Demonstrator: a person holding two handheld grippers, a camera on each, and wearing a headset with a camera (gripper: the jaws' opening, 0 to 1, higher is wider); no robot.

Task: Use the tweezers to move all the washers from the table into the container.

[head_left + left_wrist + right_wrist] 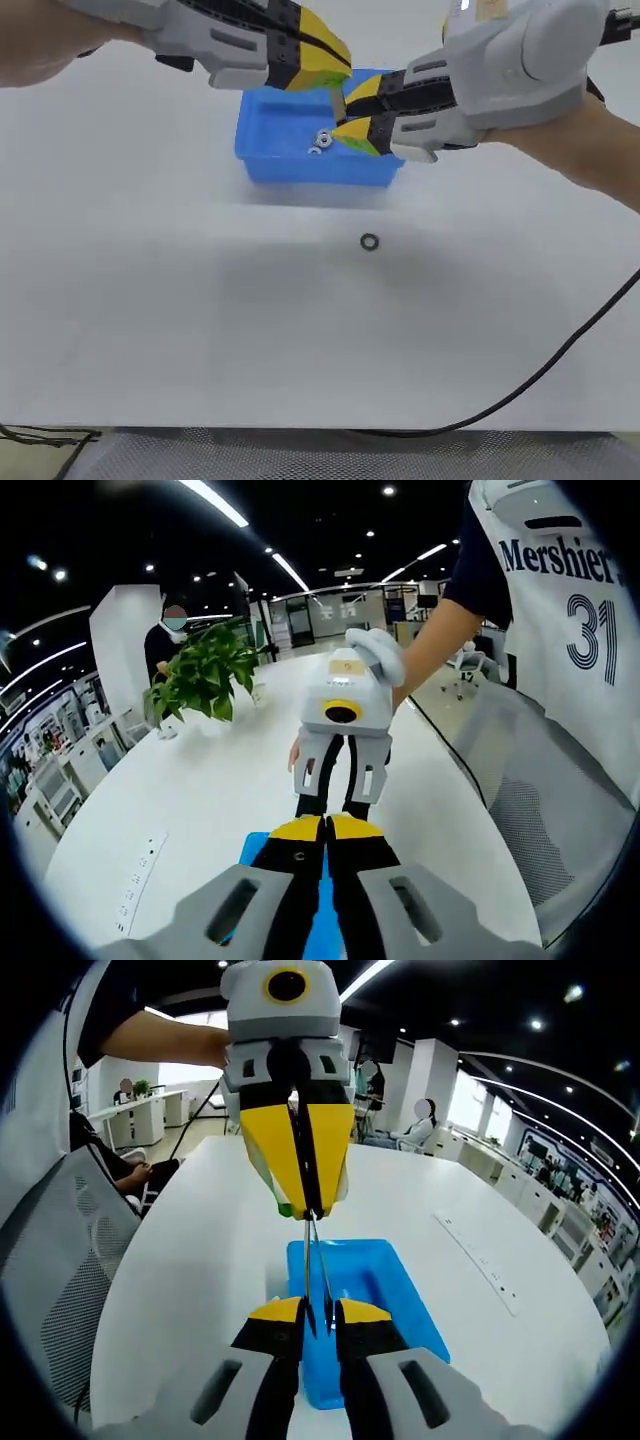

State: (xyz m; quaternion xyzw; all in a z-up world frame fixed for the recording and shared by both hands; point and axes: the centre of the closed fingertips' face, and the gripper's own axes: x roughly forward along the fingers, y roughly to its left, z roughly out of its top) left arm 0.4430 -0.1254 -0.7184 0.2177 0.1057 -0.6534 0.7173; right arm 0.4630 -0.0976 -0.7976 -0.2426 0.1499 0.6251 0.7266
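Observation:
The blue container stands on the white table with a few washers inside. One dark washer lies on the table in front of it. My left gripper and right gripper meet tip to tip above the container. In the right gripper view, thin tweezers run from my right gripper up to the left gripper, and both are shut on them. My left gripper faces the right gripper.
A black cable crosses the table's front right corner. A potted plant and a wall of power sockets sit farther along the table. People sit and stand in the office behind.

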